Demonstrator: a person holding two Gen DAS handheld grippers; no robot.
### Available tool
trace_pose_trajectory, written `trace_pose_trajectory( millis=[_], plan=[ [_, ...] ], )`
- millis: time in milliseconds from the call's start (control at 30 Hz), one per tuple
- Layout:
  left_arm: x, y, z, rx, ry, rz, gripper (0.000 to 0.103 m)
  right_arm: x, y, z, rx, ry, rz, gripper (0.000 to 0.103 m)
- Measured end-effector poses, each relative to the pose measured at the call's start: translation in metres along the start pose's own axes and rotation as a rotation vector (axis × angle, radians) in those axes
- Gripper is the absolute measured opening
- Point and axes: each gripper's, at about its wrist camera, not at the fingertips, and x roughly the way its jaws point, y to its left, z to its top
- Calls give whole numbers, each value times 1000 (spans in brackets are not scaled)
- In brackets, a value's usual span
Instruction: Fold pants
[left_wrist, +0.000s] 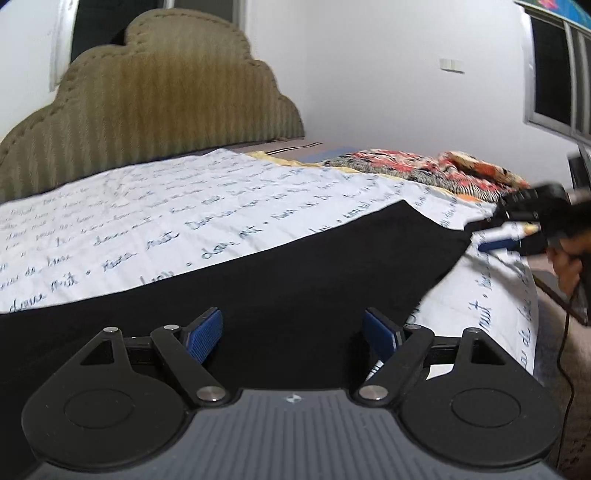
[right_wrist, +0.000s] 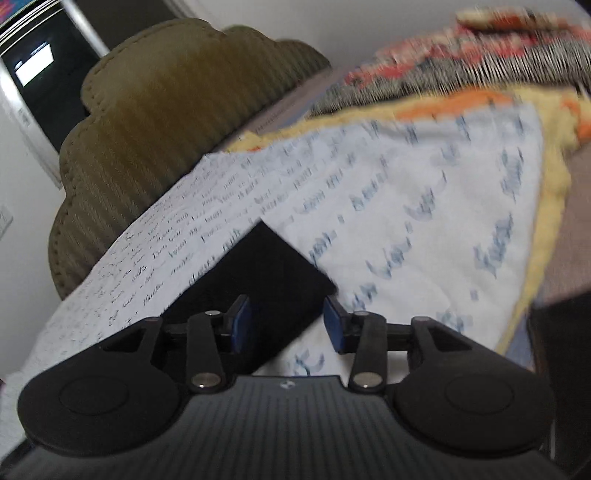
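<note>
Both our grippers, left gripper (left_wrist: 293, 338) and right gripper (right_wrist: 287, 325), stand spread, pinching nothing; the black pants (left_wrist: 280, 266) ahead could bunch if we grab one layer.

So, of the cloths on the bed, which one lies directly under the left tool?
The plain black pants. They lie under the open left tool, spread flat. The white sheet with blue writing lies beneath them; the red patterned cloth is bunched far behind.
</note>
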Motion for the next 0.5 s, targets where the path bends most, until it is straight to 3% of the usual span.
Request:
trace_pose_trajectory(
  millis=[200, 367, 433, 500],
  plan=[
    [2, 9, 2, -50, 12, -6, 83, 26, -15, -13, 152, 43, 70, 43],
    [1, 6, 0, -37, 9, -1, 83, 40, -12, -13, 177, 1, 79, 43],
    [-1, 8, 0, -49, -2, 9, 83, 45, -12, -14, 179, -17, 64, 18],
    [-3, 11, 2, -72, -17, 19, 83, 49, -13, -15, 191, -18, 47, 12]
  ],
)
